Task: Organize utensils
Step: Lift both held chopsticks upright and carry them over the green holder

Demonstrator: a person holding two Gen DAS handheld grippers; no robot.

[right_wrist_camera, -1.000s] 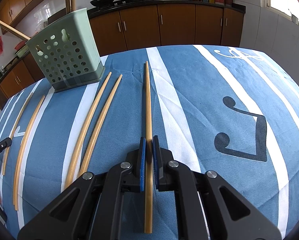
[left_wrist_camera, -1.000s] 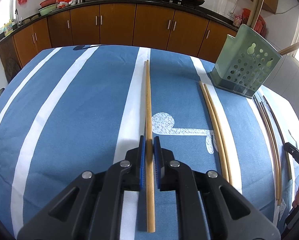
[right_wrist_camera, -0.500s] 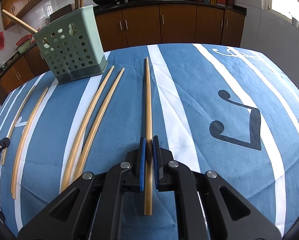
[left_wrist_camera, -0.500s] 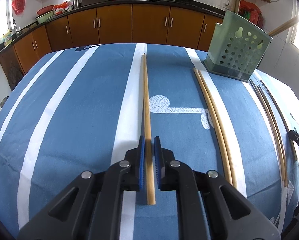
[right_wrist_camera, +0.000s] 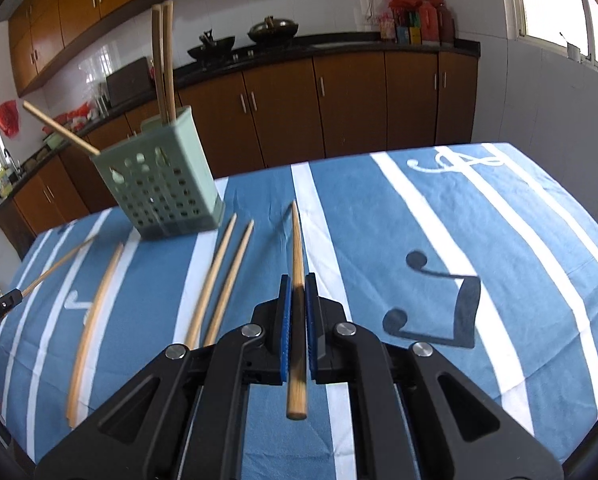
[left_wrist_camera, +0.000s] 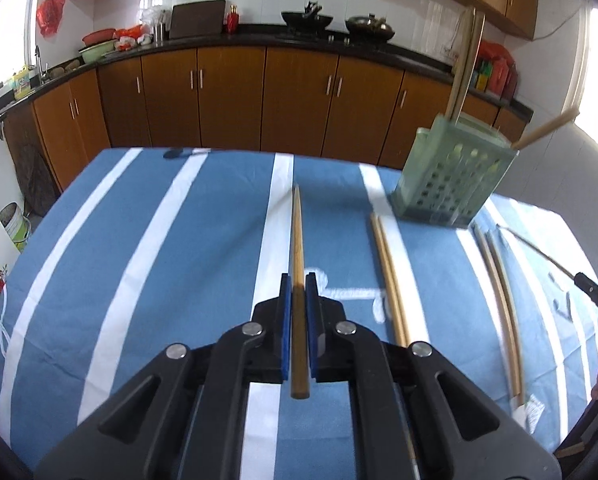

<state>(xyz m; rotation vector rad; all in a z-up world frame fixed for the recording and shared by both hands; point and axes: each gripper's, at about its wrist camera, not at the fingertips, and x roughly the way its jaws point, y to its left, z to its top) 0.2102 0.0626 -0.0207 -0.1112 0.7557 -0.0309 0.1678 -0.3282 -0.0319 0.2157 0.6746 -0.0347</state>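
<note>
My left gripper point(left_wrist_camera: 298, 282) is shut on a long wooden chopstick point(left_wrist_camera: 297, 240) and holds it lifted above the blue striped tablecloth point(left_wrist_camera: 159, 248). My right gripper point(right_wrist_camera: 298, 282) is shut on another wooden chopstick point(right_wrist_camera: 297, 240), also raised off the cloth. A green perforated utensil holder point(left_wrist_camera: 451, 176) stands at the far right in the left wrist view and at the far left in the right wrist view point(right_wrist_camera: 163, 192); three chopsticks stand in it. Loose chopstick pairs point(left_wrist_camera: 391, 272) point(right_wrist_camera: 219, 284) lie on the cloth.
More chopsticks point(left_wrist_camera: 499, 292) lie near the right table edge in the left view, and they appear at the left in the right wrist view point(right_wrist_camera: 95, 312). Brown kitchen cabinets point(left_wrist_camera: 259, 100) and a counter with woks run behind the table.
Both grippers have lifted and tilted up with their chopsticks, so the chopsticks now hang above the cloth and the cabinets fill more of each view.
</note>
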